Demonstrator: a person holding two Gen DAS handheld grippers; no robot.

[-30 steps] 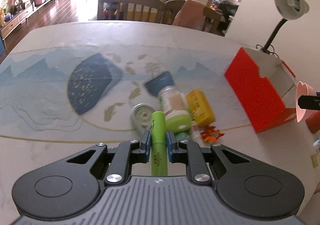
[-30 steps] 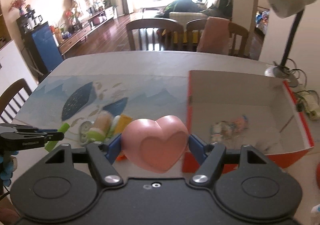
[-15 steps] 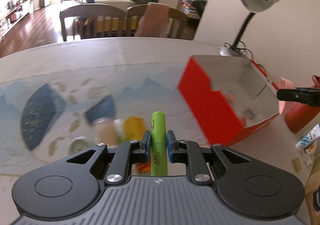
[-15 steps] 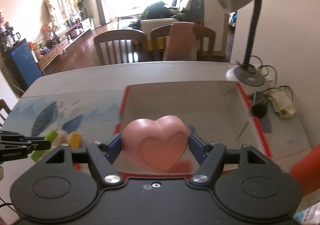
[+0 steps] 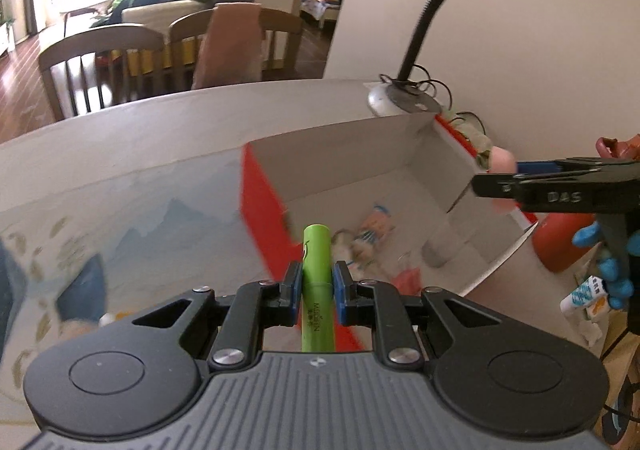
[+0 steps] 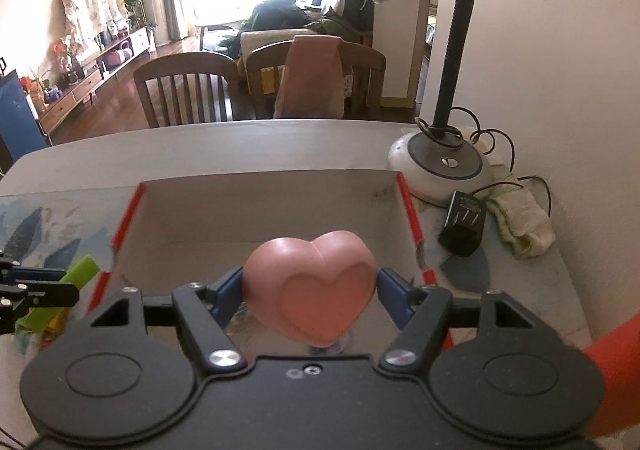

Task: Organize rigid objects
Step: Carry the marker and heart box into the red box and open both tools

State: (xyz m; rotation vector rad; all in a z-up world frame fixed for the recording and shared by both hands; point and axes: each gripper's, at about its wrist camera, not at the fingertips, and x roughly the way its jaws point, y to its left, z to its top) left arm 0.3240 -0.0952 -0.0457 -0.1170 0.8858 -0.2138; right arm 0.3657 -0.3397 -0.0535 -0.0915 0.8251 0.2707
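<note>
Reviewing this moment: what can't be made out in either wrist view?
- Small things on the floor of the red box: left wrist view, motion blur; one looks like a small figure, the rest unclear.
- Box floor, right wrist view: hidden by the pink heart and the right gripper.
- Lower end of the green tube: left wrist view, under the left gripper.
- Items left on the table mat: blurred, cut off by the gripper body.

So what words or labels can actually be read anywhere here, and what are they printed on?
"MEDEEN": printed along the green tube, which the left hand-held gripper clamps.
"DAS": raised letters on the black arm of the right hand-held gripper, seen from the left wrist view.
Small characters beside "MEDEEN" on the tube: too small to read.
Blue and white tube at the right edge: print too blurred to read.
Pink heart: no text.
</note>
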